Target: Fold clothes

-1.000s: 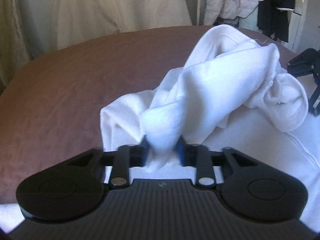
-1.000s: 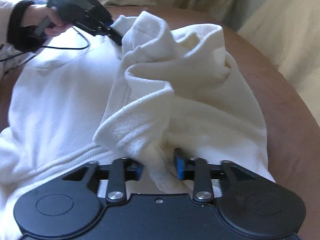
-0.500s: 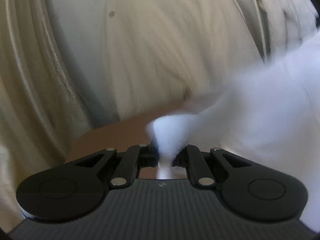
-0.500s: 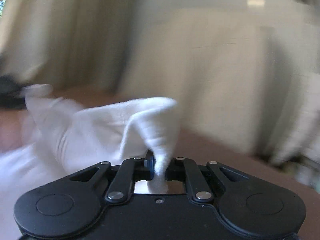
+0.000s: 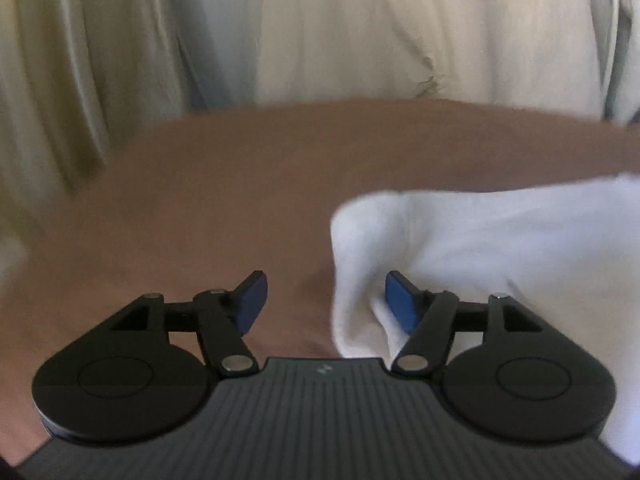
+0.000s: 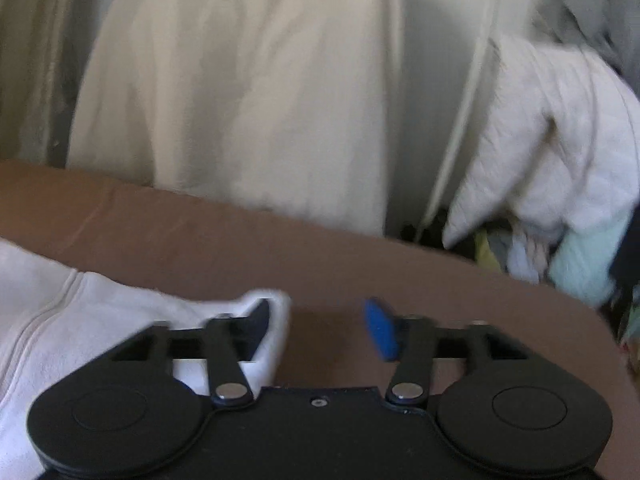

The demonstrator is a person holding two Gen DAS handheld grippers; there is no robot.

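Release step of a fold. The left gripper (image 5: 322,300) and right gripper (image 6: 320,328) have just been opening; both stand apart, clamping nothing. The white garment (image 5: 500,248) lies on the brown bed (image 5: 240,184), its corners beside the inner pads. Next, probably: withdraw clear, then regrip an edge for another fold.

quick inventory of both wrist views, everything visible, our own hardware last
white garment: one, white, on the brown surface; a fold lies between the left gripper's open jaws, an edge by the right gripper's left finger
brown surface: one, brown, under everything
curtains: cream, behind the surface
quilted jacket: one, off-white, hanging far right in right wrist view
left gripper: black, blue pads, jaws just opened
right gripper: black, blue pads, jaws just opened
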